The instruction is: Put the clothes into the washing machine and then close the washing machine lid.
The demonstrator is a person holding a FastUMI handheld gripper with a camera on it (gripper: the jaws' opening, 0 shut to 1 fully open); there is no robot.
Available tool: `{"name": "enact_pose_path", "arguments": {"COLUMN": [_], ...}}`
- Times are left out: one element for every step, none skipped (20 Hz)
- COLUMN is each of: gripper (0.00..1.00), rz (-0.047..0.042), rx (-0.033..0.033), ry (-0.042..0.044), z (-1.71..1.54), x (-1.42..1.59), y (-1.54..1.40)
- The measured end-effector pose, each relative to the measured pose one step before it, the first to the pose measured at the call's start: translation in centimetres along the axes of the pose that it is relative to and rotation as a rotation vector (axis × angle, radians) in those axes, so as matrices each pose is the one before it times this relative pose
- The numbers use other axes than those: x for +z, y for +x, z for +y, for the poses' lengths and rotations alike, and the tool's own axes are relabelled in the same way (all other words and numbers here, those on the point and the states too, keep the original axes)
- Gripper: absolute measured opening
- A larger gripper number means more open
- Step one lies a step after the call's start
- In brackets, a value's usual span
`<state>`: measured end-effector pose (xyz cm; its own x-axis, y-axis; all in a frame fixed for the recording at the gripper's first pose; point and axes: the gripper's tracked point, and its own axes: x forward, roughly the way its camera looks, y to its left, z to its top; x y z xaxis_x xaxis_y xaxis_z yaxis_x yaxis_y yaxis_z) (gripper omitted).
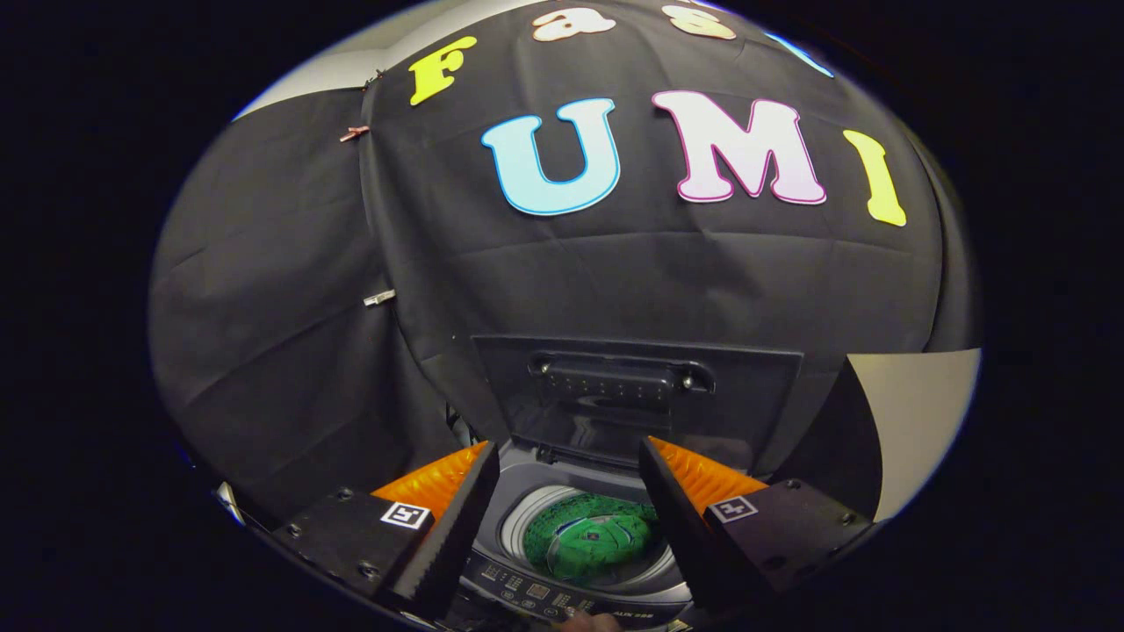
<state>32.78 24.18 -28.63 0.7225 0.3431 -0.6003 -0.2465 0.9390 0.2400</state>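
gripper (569, 456) spread apart above the open washing machine (580, 597), holding nothing.

washing machine sits below and between the two fingers (457, 518), its round drum opening seen from above – green clothes (593, 542) lie bunched inside the drum, in the gap between the fingers but lower down, not touching either one. the lid (637, 395) stands raised and upright just beyond the fingertips, its inner face turned this way, with a dark handle bar across its upper part. a control panel (536, 599) with small buttons runs along the near edge of the machine, under the fingers. behind the lid hangs the black cloth wall (290, 351) of the booth – two small clips (355, 133) pin a seam on its left part, and a pale surface shows past the cloth beyond the right finger.
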Motion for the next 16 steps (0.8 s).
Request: {"name": "enact_pose_path", "arguments": {"gripper": [0.99,0.99,0.99,0.99,0.99,0.99,0.99,0.99,0.99,0.98,0.98,0.99,0.98,0.99,0.99,0.99], "rz": [-0.019,-0.01864,-0.01677,-0.01719,-0.02129,-0.02389,-0.02536,-0.02094,-0.01537,-0.0139,-0.00541,0.00533,0.01122,0.01174,0.00134,0.00519], "rx": [-0.00704,-0.00536,-0.00294,-0.0015,-0.00466,-0.00434,-0.0064,-0.01241,-0.0125,-0.01142,-0.01128,-0.00724,-0.00163,0.00524,0.00369,-0.0101], "ry": [-0.01287,-0.01439,-0.01576,-0.01607,-0.00921,-0.00008,0.00554,0.00773,0.00506,0.00351,0.00028,0.00266,0.00621,0.01063,0.01411,0.01378], "z": [-0.097,0.064,0.122,0.011,-0.026,-0.124,-0.178,-0.321,-0.305,-0.277,-0.362,-0.316,-0.384,-0.24,-0.383,-0.72], "x": [0.852,0.596,0.688,0.579,1.03,0.882,1.148,1.095,0.985,0.855,0.685,0.332,0.157,0.069,0.118,-0.337], "y": [-0.148,0.011,-0.042,0.004,-0.125,-0.066,-0.058,0.282,0.436,0.741,0.784,0.897,1.138,1.042,1.219,1.449]}}
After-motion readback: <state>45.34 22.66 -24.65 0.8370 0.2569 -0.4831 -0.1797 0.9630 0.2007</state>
